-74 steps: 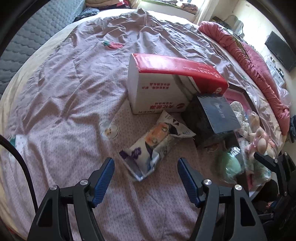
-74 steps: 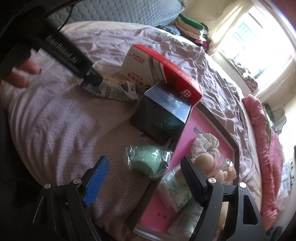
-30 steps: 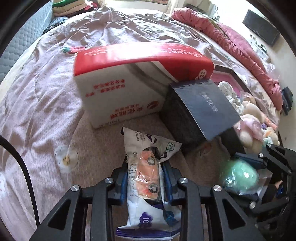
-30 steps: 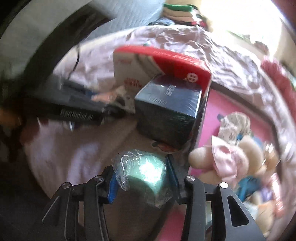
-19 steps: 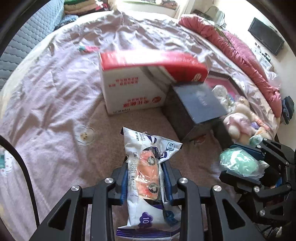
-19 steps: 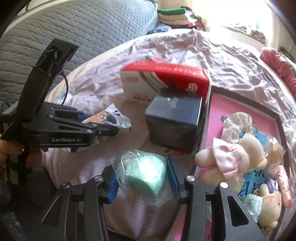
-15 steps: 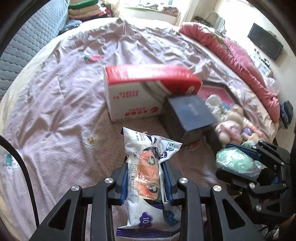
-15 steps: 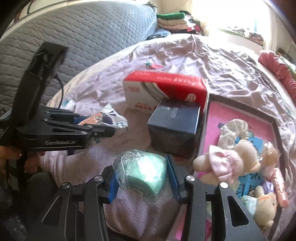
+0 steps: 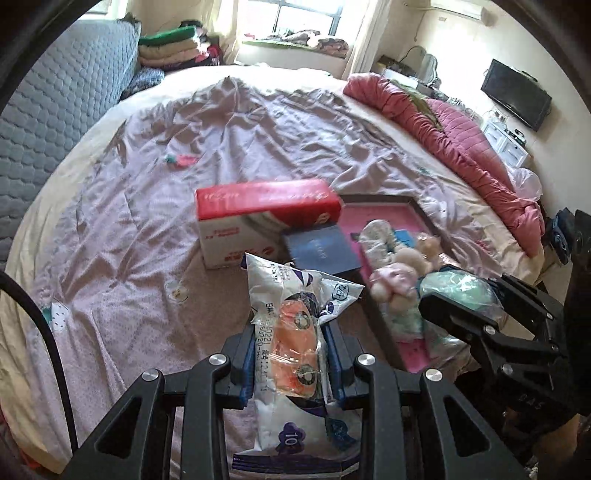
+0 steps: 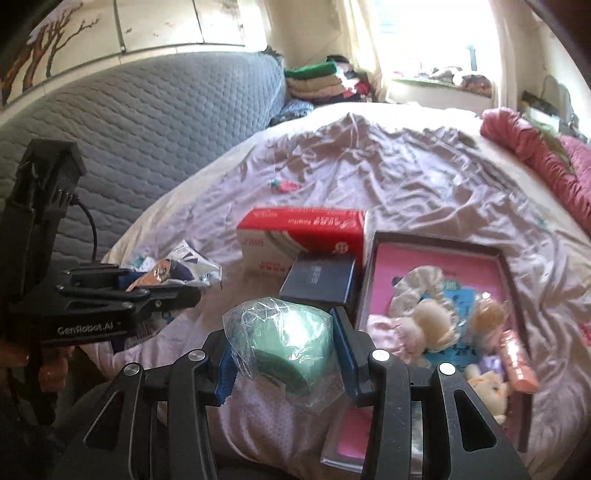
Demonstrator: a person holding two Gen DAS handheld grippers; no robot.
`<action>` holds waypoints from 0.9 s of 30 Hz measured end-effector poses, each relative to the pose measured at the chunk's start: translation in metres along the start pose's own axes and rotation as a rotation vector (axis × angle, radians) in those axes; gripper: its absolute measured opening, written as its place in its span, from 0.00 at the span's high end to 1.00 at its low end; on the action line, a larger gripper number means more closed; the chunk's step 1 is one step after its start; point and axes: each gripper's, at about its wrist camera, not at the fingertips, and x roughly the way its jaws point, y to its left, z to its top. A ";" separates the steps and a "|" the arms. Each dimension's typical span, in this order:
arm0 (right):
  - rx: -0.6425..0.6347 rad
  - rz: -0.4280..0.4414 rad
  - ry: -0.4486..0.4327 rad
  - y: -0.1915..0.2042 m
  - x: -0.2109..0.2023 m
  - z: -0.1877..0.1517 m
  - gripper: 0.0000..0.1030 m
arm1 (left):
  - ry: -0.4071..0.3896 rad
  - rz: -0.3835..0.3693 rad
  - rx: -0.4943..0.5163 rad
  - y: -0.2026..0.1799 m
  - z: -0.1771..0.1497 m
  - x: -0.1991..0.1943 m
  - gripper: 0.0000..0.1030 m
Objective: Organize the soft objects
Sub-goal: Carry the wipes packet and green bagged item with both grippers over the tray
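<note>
While both loads hang above the near edge of the bed, the left gripper (image 9: 291,354) pinches a crinkly white plastic tissue packet (image 9: 295,332) at its middle, light and slippery. The right gripper (image 10: 284,354) squeezes a squashy mint-green roll in clear wrap (image 10: 284,343), left of the pink-lined tray (image 10: 476,273).

A wide bed (image 9: 280,122) fills the room, covered by a rumpled lilac sheet (image 10: 406,177). On the left runs a grey-blue quilted headboard (image 10: 155,110), with a tree mural (image 10: 44,48) on the wall above it. Folded clothes (image 9: 173,48) are stacked in the far left corner. A bright window (image 9: 306,18) at the far end lets in strong daylight. A bunched pink duvet (image 9: 461,140) lies along the right edge, and a dark television (image 9: 517,94) hangs on the right wall.
</note>
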 end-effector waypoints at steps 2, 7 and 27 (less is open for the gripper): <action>0.009 -0.013 -0.022 -0.002 -0.012 0.003 0.54 | -0.016 0.003 0.015 -0.009 0.001 -0.009 0.69; 0.036 -0.033 -0.065 -0.011 -0.039 0.004 0.54 | -0.044 0.006 0.050 -0.030 0.005 -0.026 0.69; 0.182 -0.138 -0.202 -0.075 -0.123 -0.009 0.54 | -0.086 -0.038 0.151 -0.102 0.012 -0.047 0.69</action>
